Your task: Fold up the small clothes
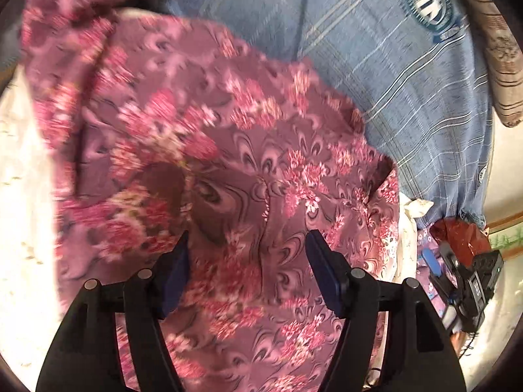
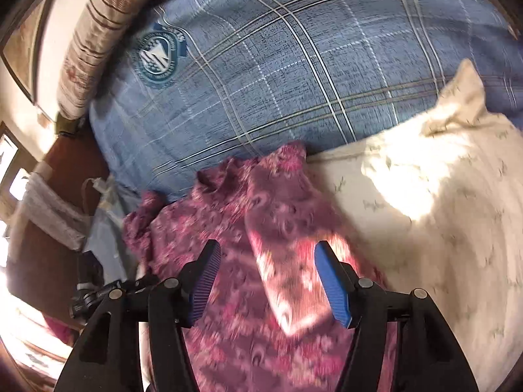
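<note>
A small garment (image 1: 248,176) of mauve cloth printed with pink flower clusters and dark swirls lies rumpled and spread out, not yet folded flat. It sits directly under and ahead of the left gripper (image 1: 248,271), whose spread fingers stand over it without pinching it, one seam running between them. From the right gripper (image 2: 266,281) the same garment (image 2: 248,222) lies below and just ahead, a sunlit fold crossing between the parted fingers, its far edge bunched in loose creases.
</note>
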### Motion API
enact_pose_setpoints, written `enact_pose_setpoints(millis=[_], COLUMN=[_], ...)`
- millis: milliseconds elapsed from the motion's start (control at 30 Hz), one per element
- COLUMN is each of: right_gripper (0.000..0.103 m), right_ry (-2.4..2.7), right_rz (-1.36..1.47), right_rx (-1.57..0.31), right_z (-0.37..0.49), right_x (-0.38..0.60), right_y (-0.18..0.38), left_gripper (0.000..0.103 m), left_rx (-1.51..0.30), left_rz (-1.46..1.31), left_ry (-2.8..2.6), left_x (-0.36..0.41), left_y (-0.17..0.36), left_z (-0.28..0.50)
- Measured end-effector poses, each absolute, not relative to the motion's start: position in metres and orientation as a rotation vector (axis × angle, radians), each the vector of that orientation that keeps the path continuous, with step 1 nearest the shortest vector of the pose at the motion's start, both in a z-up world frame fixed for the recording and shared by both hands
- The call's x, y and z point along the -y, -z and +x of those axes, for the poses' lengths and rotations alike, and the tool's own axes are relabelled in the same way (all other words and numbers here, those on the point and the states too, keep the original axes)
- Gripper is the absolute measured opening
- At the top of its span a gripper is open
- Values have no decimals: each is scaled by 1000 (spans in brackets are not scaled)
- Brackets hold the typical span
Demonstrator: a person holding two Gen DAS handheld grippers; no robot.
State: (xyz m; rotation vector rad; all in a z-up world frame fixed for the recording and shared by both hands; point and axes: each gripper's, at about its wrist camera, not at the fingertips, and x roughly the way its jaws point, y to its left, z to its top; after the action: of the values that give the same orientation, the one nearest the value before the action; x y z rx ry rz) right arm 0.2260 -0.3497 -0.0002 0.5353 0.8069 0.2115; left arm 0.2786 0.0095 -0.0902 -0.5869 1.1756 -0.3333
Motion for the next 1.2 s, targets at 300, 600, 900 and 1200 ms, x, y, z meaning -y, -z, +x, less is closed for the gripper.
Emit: enact_pose_setpoints(millis=[300,600,900,1200], right_gripper=[37,3,72,5], right_ry=[-25,68,-151,15], right_rz=[256,434,489,343], right_rx=[-955,-853,-858,-993], right_z=[307,296,297,343], right_x=[315,404,365,324], right_y=[49,39,16,58], left_gripper=[10,9,37,1], left_rx=[-1092,-1058,-1043,-1088], left_rz=[-524,-451,-539,-488], left_ry=[395,245,347,363], left_x=[19,-11,-17,11], left_y=[74,80,80,75], left_z=[277,274,258,295])
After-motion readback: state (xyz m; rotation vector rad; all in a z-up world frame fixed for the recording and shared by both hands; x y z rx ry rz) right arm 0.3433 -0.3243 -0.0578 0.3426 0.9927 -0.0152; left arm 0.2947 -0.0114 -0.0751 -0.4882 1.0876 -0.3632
